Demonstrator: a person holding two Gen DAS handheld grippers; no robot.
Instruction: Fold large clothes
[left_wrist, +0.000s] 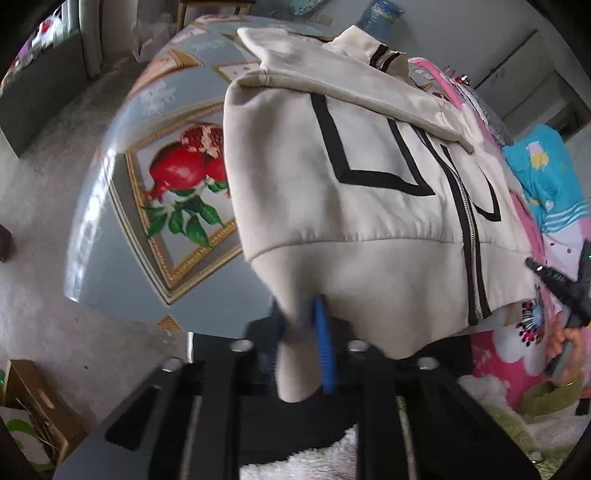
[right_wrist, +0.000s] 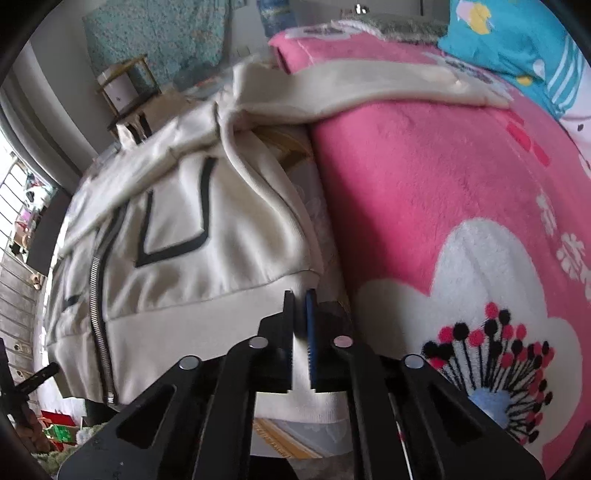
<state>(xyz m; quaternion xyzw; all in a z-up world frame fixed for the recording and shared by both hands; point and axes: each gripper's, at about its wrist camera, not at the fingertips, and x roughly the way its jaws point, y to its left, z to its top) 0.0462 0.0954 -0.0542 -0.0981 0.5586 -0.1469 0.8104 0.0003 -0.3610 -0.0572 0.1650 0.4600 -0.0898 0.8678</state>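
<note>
Gripping: both grippers pinch the jacket (left_wrist: 332, 206) hem
Left gripper (left_wrist: 301, 343): fingers clamp fabric
Right gripper (right_wrist: 300, 332): fingers clamp hem — beside blanket (right_wrist: 443, 184)

The cream fleece zip-up jacket with black line graphics (left_wrist: 369, 206) (right_wrist: 177, 236) lies spread flat, front face up. A metal zipper with black tape (left_wrist: 469, 258) (right_wrist: 98, 295) runs down its closed front to the ribbed hem band (left_wrist: 369, 288) (right_wrist: 192, 325). One sleeve is folded diagonally across the chest, its striped cuff (left_wrist: 384, 55) at the far end. The opposite sleeve (right_wrist: 369, 85) extends sideways over the adjacent pink fabric. Both hem corners are lifted and bunched.
</note>
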